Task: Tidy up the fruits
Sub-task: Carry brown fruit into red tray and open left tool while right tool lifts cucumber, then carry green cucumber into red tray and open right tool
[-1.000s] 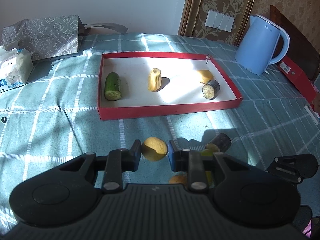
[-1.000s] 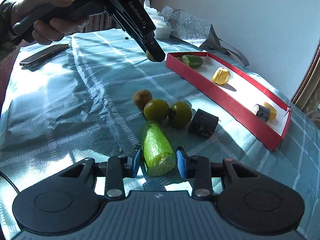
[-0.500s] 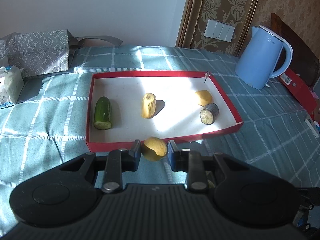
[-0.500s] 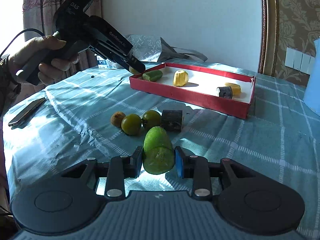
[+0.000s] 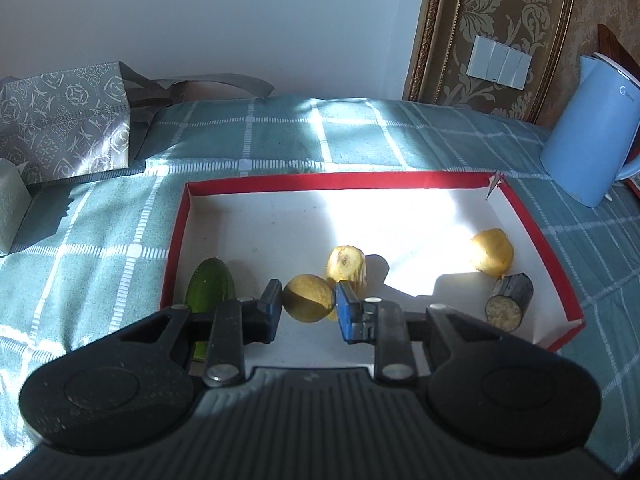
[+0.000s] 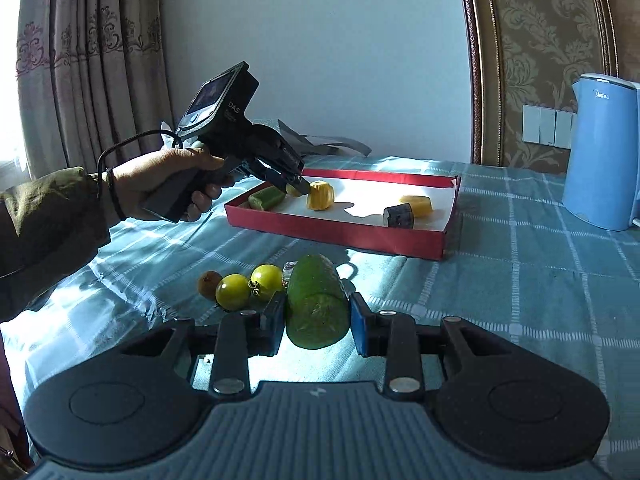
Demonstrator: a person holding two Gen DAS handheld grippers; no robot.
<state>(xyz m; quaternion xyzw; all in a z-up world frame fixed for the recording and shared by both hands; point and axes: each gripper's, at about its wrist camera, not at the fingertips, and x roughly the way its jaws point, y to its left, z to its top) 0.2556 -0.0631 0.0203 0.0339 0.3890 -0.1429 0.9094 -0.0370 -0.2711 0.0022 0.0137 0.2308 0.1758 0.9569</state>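
Observation:
My left gripper (image 5: 308, 306) is shut on a small round yellow fruit (image 5: 309, 303) and holds it over the near part of the red tray (image 5: 556, 264). The tray holds a cucumber piece (image 5: 210, 288), a ridged yellow piece (image 5: 347, 266), a second yellow piece (image 5: 492, 251) and a dark eggplant chunk (image 5: 510, 306). My right gripper (image 6: 318, 322) is shut on a cut green cucumber piece (image 6: 316, 308), lifted above the cloth. Just beyond it lie two green-yellow tomatoes (image 6: 250, 286) and a brown kiwi (image 6: 209, 282). In the right wrist view a hand (image 6: 168, 184) holds the left gripper (image 6: 297, 189) above the tray (image 6: 336, 228).
A blue kettle (image 5: 592, 132) stands right of the tray, also seen as the kettle (image 6: 604, 152) at the right. A grey patterned bag (image 5: 64, 124) and a tissue pack (image 5: 10, 204) lie at the back left. A checked teal cloth (image 6: 520, 280) covers the table. Curtains (image 6: 80, 60) hang on the left.
My left gripper has carried the yellow fruit forward from the cloth to over the tray. My right gripper has closed on the cucumber piece, lifted it and rolled level.

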